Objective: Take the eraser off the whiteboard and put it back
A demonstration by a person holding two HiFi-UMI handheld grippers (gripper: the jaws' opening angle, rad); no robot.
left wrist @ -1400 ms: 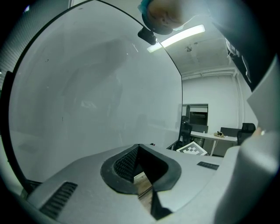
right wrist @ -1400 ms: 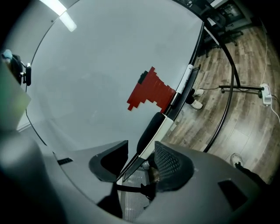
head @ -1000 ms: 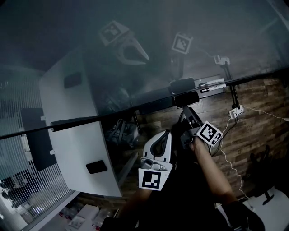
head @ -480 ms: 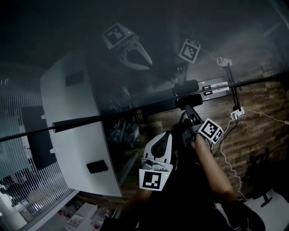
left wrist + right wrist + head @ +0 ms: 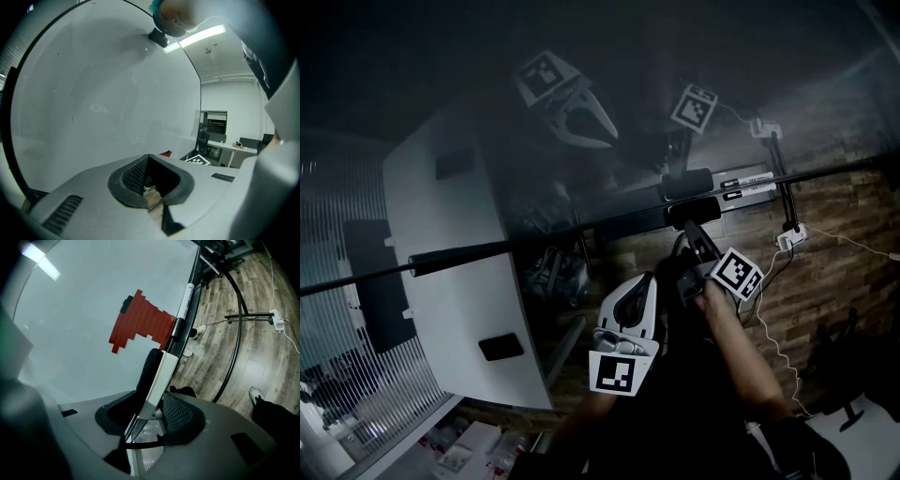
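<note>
Right tool (image 5: 157,391): jaws have just been closing, with the eraser (image 5: 158,373) between them. It looks clamped across felt and white back. The eraser is sat at the whiteboard (image 5: 79,310) lower rail, near the red patch (image 5: 143,324). The grip should be confirmed firm, then the eraser pulled straight off, clear of the marker (image 5: 186,298). The right forearm is extended, tool tipped slightly down. The left tool (image 5: 148,158) is held low, jaws together, empty, facing the board.
</note>
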